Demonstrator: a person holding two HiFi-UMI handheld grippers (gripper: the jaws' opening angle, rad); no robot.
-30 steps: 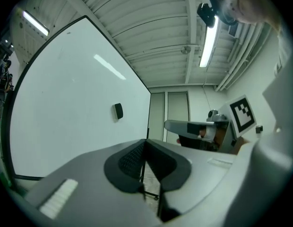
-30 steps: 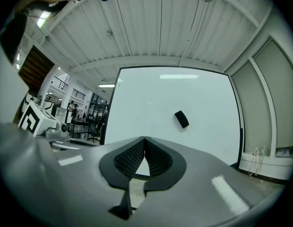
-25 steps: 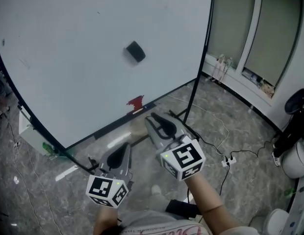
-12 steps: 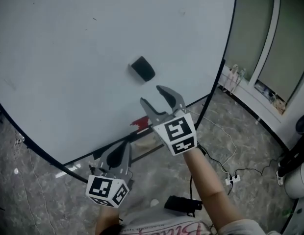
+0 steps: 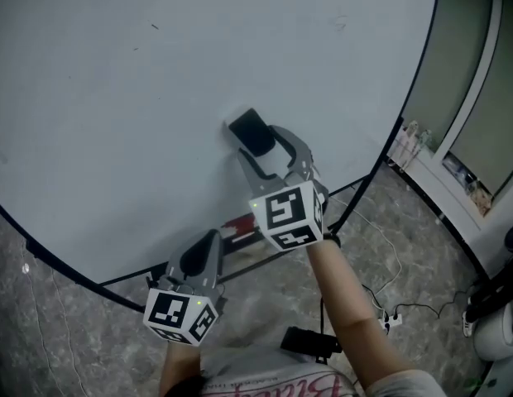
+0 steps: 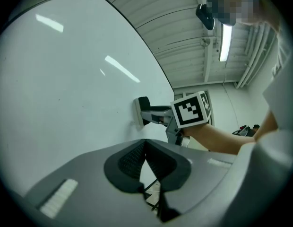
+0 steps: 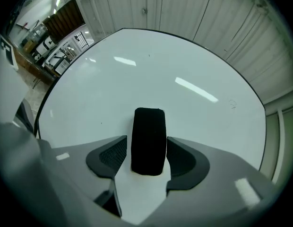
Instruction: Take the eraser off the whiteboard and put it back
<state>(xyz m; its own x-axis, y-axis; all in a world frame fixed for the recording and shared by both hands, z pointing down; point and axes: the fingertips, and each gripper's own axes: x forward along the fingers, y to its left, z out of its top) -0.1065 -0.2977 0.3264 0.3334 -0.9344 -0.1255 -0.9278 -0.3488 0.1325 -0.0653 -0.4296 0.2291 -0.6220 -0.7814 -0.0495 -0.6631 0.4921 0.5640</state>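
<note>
Since the jaws of the right gripper (image 5: pixel 261 145) have just been opening and straddle the black eraser (image 5: pixel 250 129) stuck mid-way up the whiteboard (image 5: pixel 116 98) without pinching it, closing off-centre could knock it off, imo.

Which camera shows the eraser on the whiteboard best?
The right gripper view: the eraser fills the centre, between the right gripper's jaws, which have just been opening. The head view shows it small, at those jaws' tips; the left gripper view shows it edge-on.

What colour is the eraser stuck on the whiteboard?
Black. The small rectangular eraser shows best in the right gripper view.
</note>
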